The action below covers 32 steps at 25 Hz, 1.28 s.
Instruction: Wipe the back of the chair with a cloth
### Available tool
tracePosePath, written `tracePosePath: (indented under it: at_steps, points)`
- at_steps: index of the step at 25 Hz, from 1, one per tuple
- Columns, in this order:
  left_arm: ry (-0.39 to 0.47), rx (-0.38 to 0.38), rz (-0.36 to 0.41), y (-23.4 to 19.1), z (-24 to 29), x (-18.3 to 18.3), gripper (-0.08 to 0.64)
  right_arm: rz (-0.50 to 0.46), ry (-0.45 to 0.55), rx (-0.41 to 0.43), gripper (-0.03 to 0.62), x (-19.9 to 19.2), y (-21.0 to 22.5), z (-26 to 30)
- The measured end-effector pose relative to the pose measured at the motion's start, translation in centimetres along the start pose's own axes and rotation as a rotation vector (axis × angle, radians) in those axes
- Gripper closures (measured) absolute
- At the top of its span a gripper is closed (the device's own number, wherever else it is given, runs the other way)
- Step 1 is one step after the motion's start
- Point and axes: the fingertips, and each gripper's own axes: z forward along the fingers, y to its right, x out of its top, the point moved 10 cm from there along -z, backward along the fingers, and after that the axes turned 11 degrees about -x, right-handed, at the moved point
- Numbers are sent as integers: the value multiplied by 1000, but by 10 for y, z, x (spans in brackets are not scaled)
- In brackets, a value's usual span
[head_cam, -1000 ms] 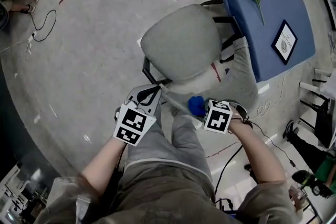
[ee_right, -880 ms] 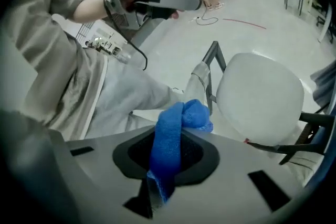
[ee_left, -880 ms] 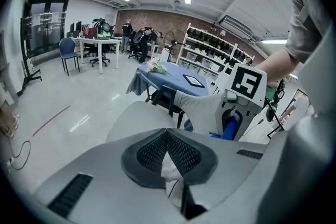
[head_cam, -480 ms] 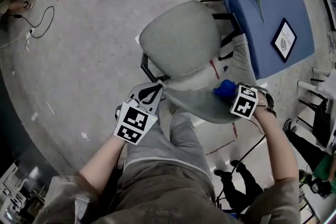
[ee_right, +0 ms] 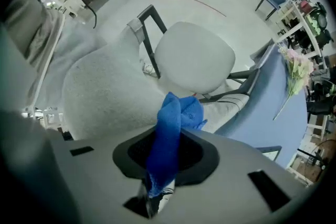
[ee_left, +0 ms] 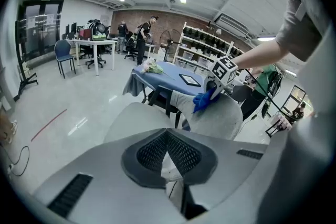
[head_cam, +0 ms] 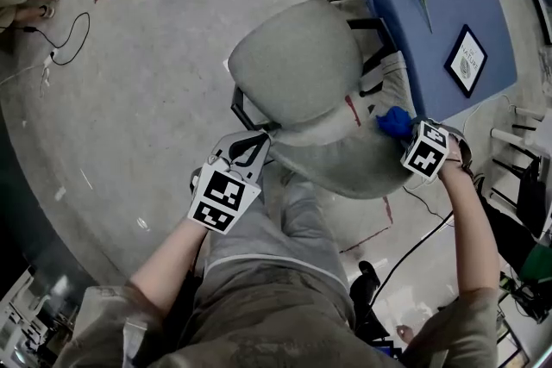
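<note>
Two grippers divide the work: my right gripper, jaws clamped on the blue cloth, presses it to the chair back just ahead for wiping, while my left gripper, jaws together and empty, waits beside the back's other edge.

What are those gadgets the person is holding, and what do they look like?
Two grey tools: the left tool and the right tool each bear a white cube printed with black square markers. A black cable hangs below the right arm. The person wears short greyish sleeves.
</note>
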Motion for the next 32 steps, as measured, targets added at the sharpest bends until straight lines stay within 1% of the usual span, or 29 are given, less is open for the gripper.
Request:
tracePosePath:
  at_steps: [2,6,8,11,14,15,18,21,24,25,26,28,29,32]
  points:
    - [-3,-3,2,0,1,1,543,-10,22,49,508,5,-24,-8]
    - [-9,-11,15,0,2,7,543,-90,51,108,508,27,-80,-28]
    - [-8,-14,25,0,2,12,543,-78,85,138,508,46,-102,-38]
    - [-5,-20,41,0,3,20,543,-68,148,163,509,71,-122,-48]
    - [-7,-25,59,1,3,25,543,-52,255,235,509,95,-136,-58]
    - [-9,-27,63,1,2,26,543,-64,285,248,509,103,-142,-60]
    - [-20,-27,70,1,2,27,543,-127,332,237,509,111,-154,-61]
    - [-26,-29,77,1,4,28,543,-174,379,246,509,94,-148,-59]
    - [-32,-34,86,3,2,27,543,-137,386,278,508,72,-131,-59]
    - [-33,-35,87,4,1,27,543,-133,361,269,508,64,-125,-59]
    - [-33,-35,87,5,0,28,543,-144,318,241,508,54,-118,-57]
    - [-33,-36,93,6,-2,30,543,-161,224,160,508,32,-100,-48]
    - [-36,-35,100,7,-3,32,543,-133,200,130,509,22,-89,-43]
    - [-49,-36,120,9,-4,37,543,37,186,64,509,-4,-54,-37]
